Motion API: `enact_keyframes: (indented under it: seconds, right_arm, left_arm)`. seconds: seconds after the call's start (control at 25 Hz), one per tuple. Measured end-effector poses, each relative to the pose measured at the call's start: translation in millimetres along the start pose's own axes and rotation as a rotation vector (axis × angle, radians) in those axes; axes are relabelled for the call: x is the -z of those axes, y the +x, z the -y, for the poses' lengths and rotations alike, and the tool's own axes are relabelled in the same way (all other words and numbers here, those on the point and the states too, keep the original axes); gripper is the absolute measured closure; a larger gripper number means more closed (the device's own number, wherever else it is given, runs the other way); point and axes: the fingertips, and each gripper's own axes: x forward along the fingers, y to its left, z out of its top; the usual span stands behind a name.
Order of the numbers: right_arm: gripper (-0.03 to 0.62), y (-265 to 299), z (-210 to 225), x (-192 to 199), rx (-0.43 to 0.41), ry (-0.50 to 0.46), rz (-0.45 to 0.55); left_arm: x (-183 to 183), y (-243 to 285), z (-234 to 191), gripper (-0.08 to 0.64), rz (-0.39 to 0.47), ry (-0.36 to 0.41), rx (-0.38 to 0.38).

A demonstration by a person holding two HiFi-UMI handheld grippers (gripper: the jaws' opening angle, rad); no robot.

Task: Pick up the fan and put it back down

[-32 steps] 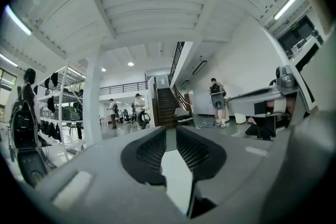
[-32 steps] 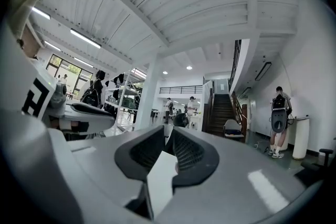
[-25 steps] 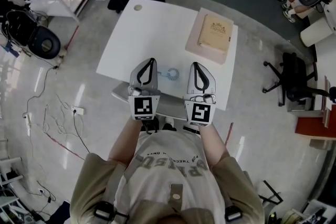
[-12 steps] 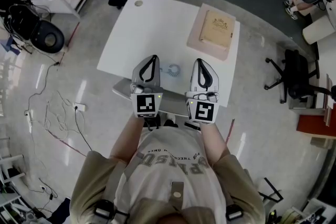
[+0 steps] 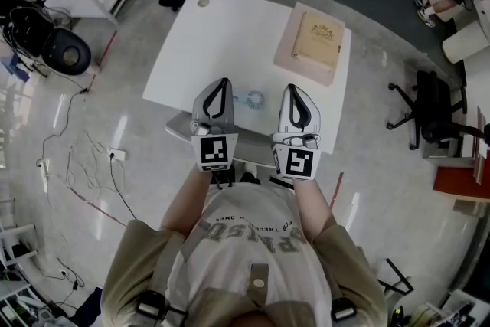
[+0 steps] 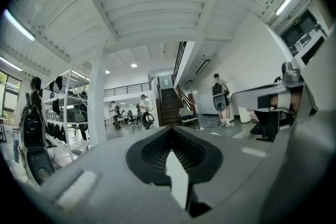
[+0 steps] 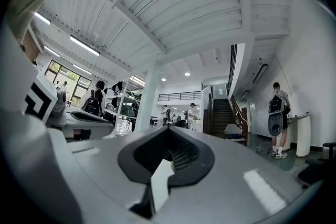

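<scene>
**White table, fan resting between two clenched grippers**

At 9 o'clock of the fan, the left gripper [image 5: 223, 83] points level over the table [image 5: 200, 50]. Its jaws are pressed together with nothing between them. The small pale-blue round fan [image 5: 255, 98] lies on the tabletop, toward 6 o'clock of the table's middle and apart from both grippers. At the fan's 3 o'clock the right gripper [image 5: 290, 89] is likewise clenched and empty. A beige box [image 5: 315, 44] lies at the fan's 1 o'clock.
</scene>
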Motion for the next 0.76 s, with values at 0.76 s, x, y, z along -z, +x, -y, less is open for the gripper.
enact_keyframes:
  seconds: [0.76]
  right_arm:
    - [0.594, -2, 6, 3, 0.034, -0.004, -0.015]
  left_arm:
    - [14, 2, -8, 0.551, -0.053, 0.002, -0.034]
